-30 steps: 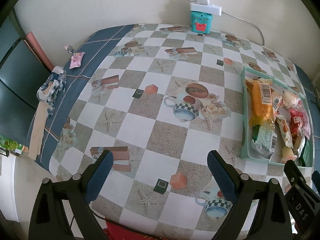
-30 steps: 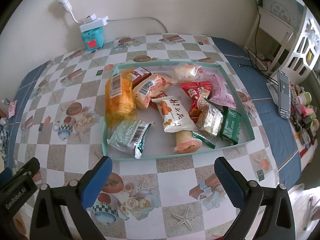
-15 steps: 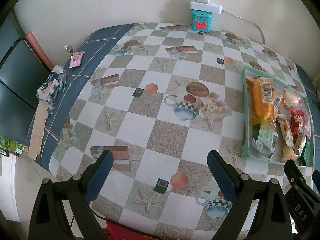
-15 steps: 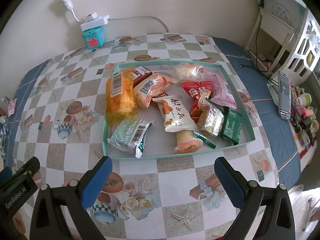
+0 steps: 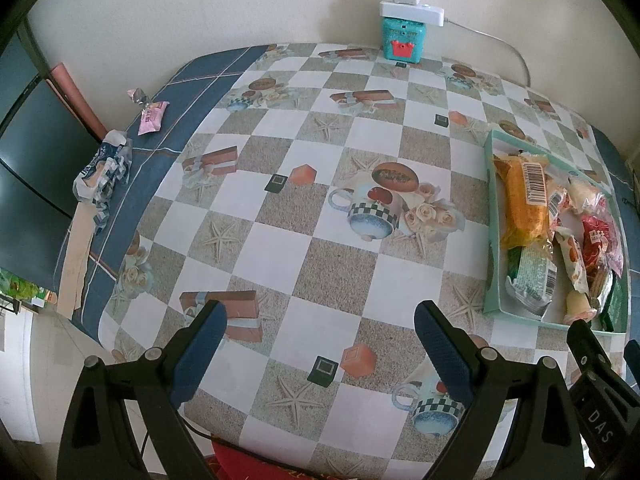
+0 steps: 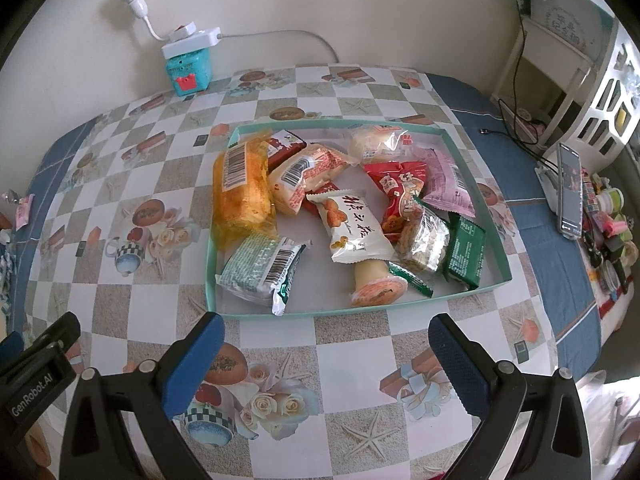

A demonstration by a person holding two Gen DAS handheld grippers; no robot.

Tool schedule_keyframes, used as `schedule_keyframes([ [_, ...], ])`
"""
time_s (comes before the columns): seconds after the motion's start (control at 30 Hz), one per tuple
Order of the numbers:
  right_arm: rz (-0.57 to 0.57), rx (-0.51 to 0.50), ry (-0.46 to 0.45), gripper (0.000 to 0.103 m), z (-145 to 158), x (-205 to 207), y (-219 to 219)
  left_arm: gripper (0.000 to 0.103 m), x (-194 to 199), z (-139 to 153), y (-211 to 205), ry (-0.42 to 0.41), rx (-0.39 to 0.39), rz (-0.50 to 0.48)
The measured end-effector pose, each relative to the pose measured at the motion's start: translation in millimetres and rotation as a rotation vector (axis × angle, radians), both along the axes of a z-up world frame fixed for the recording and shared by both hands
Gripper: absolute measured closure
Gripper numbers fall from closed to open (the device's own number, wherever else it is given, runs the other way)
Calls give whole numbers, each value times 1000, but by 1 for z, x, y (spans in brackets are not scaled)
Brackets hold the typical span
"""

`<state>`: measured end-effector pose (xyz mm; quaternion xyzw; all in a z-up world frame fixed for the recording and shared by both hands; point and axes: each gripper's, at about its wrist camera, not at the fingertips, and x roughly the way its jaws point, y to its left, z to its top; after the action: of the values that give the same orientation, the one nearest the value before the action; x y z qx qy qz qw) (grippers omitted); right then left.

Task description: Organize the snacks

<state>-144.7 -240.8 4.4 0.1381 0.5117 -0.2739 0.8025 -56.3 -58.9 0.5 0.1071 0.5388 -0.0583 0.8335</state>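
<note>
Plainly, the snacks lie heaped in a shallow teal tray on the checked desk, and both tools hang above the desk with their jaws spread wide and holding nothing. The right gripper faces the tray's near rim squarely, so the packets lie straight ahead of it and close; the left gripper looks over bare oilcloth, with the tray off to its right side and farther from it. So the right one is the nearer to the tray. Inside the tray the orange cake packet runs lengthwise away from the jaws along the left wall, the green-patterned wafer pack lies slantwise at the near left corner, the white packet with red script sits mid-tray, and a dark green sachet leans by the right wall. A small pink packet lies apart on the blue border at the desk's far left edge, nearer the left gripper's side. Whether the heap is the sorted result or awaits sorting, I cannot tell: packets gathered in one tray fit either reading.
</note>
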Motion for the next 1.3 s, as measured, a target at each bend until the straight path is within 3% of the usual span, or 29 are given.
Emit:
schedule_keyframes([
  [1.3, 5, -2, 5, 0, -1, 0, -1, 8, 1, 0, -4, 23, -21, -24],
])
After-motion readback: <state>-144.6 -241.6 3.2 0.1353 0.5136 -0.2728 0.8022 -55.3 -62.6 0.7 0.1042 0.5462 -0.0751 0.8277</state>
